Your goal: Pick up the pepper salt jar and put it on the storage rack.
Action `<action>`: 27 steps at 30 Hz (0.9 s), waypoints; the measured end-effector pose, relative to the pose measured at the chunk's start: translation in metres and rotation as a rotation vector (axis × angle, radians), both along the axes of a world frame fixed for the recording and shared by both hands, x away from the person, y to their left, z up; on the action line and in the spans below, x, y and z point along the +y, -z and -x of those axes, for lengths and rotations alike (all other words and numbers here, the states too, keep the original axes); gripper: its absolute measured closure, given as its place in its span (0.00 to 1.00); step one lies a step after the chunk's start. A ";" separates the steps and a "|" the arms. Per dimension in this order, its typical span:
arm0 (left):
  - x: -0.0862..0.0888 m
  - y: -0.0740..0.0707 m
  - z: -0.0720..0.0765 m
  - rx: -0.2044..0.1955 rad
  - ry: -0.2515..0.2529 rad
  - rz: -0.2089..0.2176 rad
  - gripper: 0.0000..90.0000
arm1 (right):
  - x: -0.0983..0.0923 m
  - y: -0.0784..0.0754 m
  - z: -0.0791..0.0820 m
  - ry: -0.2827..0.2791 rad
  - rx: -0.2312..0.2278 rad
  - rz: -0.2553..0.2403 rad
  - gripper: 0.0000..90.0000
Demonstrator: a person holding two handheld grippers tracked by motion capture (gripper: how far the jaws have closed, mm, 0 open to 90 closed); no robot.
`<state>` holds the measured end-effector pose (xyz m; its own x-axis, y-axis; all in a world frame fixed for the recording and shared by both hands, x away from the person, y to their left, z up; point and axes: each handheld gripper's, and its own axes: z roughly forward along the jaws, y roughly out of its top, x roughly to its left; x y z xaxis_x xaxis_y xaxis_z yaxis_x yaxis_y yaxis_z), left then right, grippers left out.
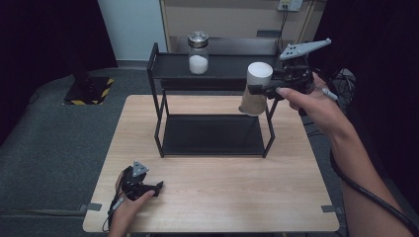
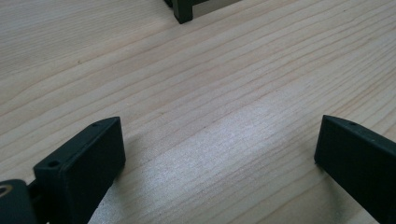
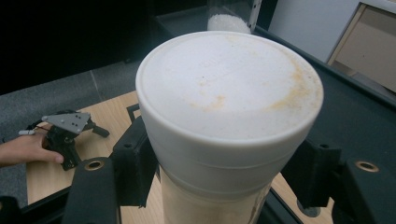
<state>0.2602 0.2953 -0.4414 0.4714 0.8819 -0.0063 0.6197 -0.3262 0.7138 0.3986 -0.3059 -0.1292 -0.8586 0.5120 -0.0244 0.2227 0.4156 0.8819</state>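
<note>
Two jaws clamp canister [image 3: 229, 116], contents perhaps hidden

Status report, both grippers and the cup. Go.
Right gripper shut on the white-lidded cup, held at the rack's top shelf. Left gripper open, resting on table. Jar stands nearby.

Overall light: even overhead; table [image 1: 212, 197] bright, surroundings dark.
Glare: pale sheen lay on the wood between the left gripper [image 2: 219, 154] jaws.
Shadows: soft, under the shelf rack [image 1: 212, 133].
Focus: white cup lid [image 3: 229, 84] sharp; jar [image 3: 231, 16] behind it blurred.
Sharpness: high view soft, grainy.
</note>
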 end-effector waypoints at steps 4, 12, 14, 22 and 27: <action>0.000 0.000 0.000 0.000 0.000 0.000 0.01 | 0.002 -0.006 -0.003 0.001 -0.001 0.002 0.39; 0.000 0.000 0.000 0.000 0.000 0.000 0.01 | 0.006 -0.017 -0.008 -0.004 -0.001 -0.001 0.39; 0.000 0.000 0.000 0.000 0.000 0.000 0.01 | 0.006 -0.021 -0.009 -0.006 -0.003 -0.007 0.39; 0.000 0.000 0.000 0.000 0.000 0.000 0.01 | 0.010 -0.030 -0.013 -0.008 -0.007 -0.015 0.39; 0.000 0.000 0.000 0.000 0.000 0.000 0.01 | 0.014 -0.032 -0.016 -0.010 -0.005 -0.012 0.39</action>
<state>0.2602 0.2953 -0.4414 0.4715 0.8819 -0.0060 0.6195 -0.3264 0.7140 0.4142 -0.2921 -0.0967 -0.8638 0.5033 -0.0230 0.2137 0.4074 0.8879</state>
